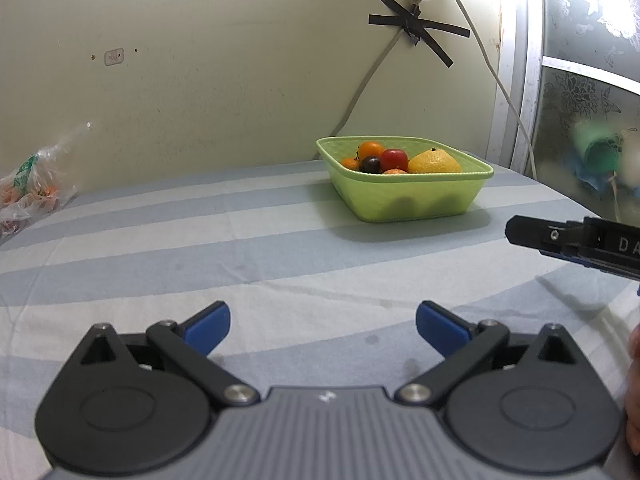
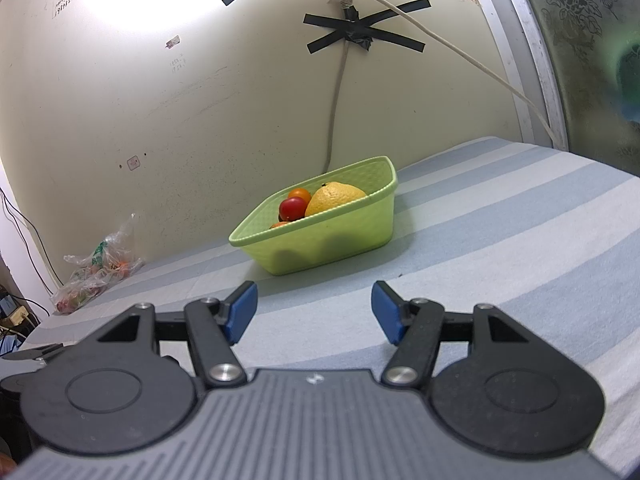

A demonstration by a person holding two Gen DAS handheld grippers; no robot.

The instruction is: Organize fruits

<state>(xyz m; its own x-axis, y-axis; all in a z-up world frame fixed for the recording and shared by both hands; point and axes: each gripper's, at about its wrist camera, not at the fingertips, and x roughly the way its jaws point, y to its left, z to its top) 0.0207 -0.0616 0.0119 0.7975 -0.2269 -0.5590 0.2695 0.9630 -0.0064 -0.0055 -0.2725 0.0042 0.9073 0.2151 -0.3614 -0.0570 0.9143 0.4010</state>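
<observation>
Fruits (image 1: 394, 159) sit already in the green basket (image 1: 416, 200), so your fingers have nothing to carry. Your left gripper (image 1: 323, 325) is spread wide and empty, low over the near edge of the striped sheet (image 1: 200, 248); your right gripper (image 2: 314, 312) is released too, aimed at the basket. The basket stands near the far edge, by the wall (image 1: 200, 60). A plastic bag (image 1: 32, 188) with more fruit lies at the far left corner. Taped cables (image 1: 416, 26) hang above.
</observation>
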